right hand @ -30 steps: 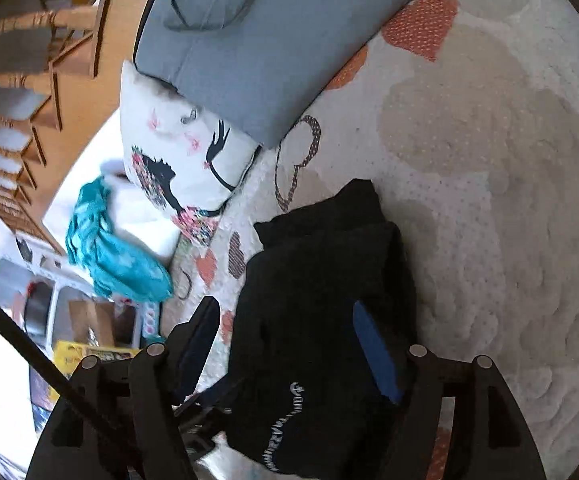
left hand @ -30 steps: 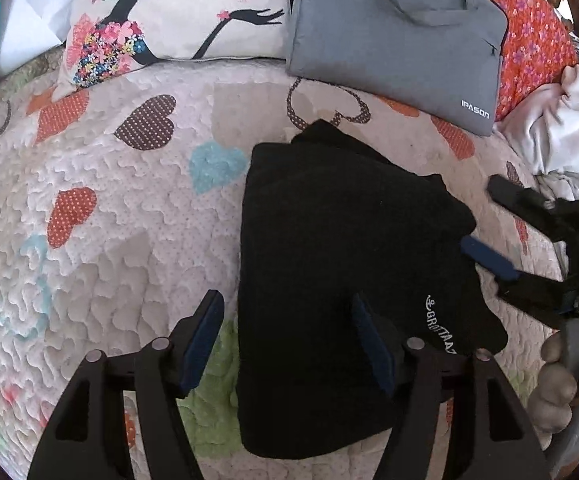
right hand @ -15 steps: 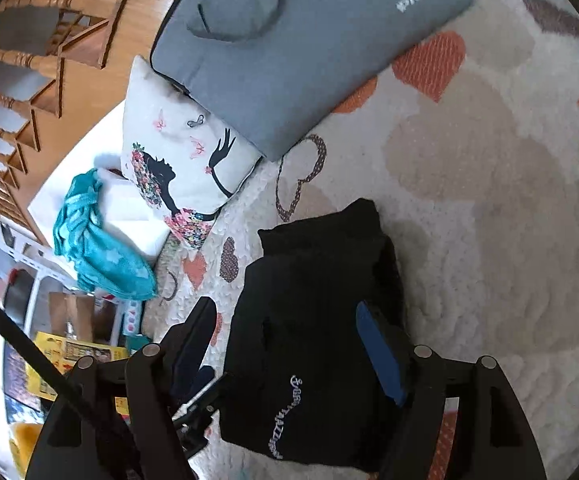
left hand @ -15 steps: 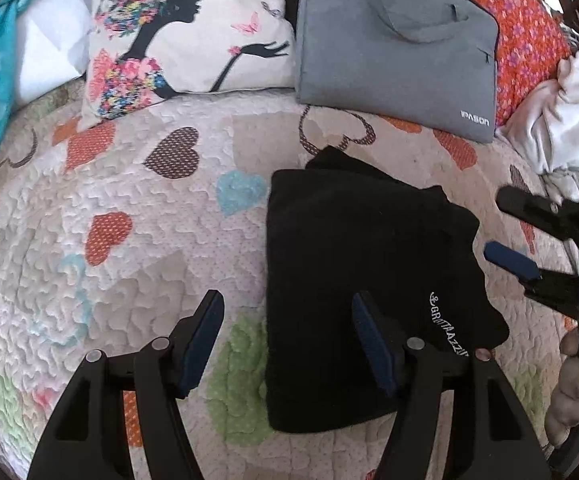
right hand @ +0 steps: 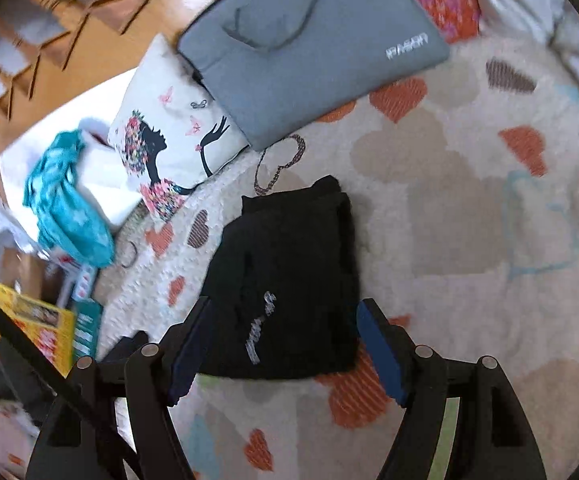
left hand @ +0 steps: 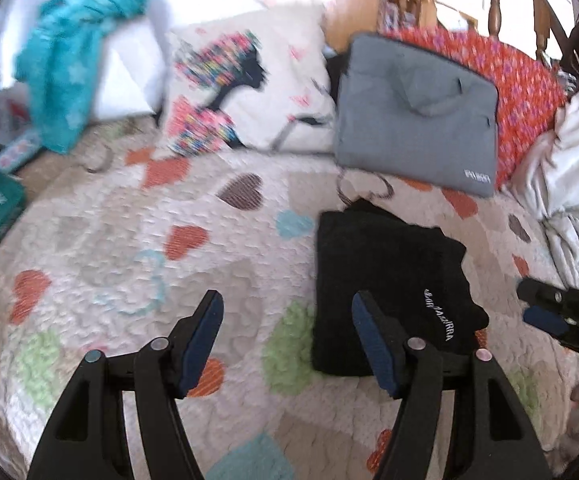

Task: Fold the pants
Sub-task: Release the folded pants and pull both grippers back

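The black pants [left hand: 385,284] lie folded into a compact rectangle on the heart-patterned quilt [left hand: 129,256], white lettering on top. In the right wrist view the pants [right hand: 289,280] lie just beyond my fingers. My left gripper [left hand: 287,330] is open and empty, above the quilt to the left of the pants. My right gripper [right hand: 283,340] is open and empty, above the near edge of the pants. The right gripper also shows at the right edge of the left wrist view [left hand: 557,312].
A grey laptop bag [left hand: 413,116] and a white printed pillow [left hand: 245,88] lie behind the pants. A teal cloth [left hand: 73,52] lies far left, an orange floral pillow [left hand: 525,88] and white bedding [left hand: 577,152] at the right. Boxes [right hand: 29,328] stand beside the bed.
Both grippers have pulled back and up from the folded pants, which now look smaller and farther. The left gripper has shifted left off the pants. The pants have not moved.
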{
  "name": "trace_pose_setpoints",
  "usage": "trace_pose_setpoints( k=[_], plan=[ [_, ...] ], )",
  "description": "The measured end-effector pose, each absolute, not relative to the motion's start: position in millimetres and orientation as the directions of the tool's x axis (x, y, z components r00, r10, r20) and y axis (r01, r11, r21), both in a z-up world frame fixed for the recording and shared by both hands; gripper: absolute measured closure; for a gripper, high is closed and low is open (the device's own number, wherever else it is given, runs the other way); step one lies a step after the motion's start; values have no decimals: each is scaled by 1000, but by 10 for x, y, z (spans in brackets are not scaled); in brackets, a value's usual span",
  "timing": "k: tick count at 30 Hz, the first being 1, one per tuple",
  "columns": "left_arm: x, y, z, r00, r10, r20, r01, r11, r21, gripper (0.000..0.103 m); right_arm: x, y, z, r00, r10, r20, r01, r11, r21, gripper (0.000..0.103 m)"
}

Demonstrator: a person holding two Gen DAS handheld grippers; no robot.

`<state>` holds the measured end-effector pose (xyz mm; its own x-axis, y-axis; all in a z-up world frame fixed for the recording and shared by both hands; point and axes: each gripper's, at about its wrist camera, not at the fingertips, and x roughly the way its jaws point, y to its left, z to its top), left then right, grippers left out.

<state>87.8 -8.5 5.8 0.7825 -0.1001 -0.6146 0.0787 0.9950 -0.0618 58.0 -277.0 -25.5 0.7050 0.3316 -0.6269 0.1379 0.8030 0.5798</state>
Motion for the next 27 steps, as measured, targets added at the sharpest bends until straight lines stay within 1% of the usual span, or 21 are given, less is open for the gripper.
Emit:
trace_pose_setpoints(
  k=[4,6,8,10,12,13,14,16,19,27],
  plan=[
    [533,17,199,867,-51,-495,25,998,-59,5,258,-2666,-345,706,307,-639,153,814,560,24],
    [411,61,286,894,-41,-447,12,998,-68,2,156,-2591,-409,698,310,-646,154,815,558,24],
    [334,92,326,901,-28,-433,-6,997,-79,1,90,-2495,-471,684,308,-661,150,827,542,24],
    [283,122,316,899,4,-438,-42,996,-77,1,54,-2397,-524,668,302,-680,144,844,517,24],
    [263,120,284,887,71,-456,-97,995,-34,1,23,-2310,-565,657,298,-693,136,857,497,24],
    [257,95,266,878,113,-465,-123,992,7,1,17,-2283,-575,654,297,-695,133,860,492,24],
    [267,73,254,875,121,-469,-123,992,28,0,12,-2254,-585,652,295,-699,131,864,486,24],
    [287,39,214,867,95,-489,-87,995,39,1,17,-2192,-608,644,292,-707,124,872,473,24],
    [329,18,139,836,14,-549,-20,1000,-5,1,55,-2133,-639,635,281,-719,120,884,451,24],
    [482,-64,-33,768,-59,-638,24,998,-63,1,139,-2130,-720,619,238,-749,145,902,407,23]
  ],
)
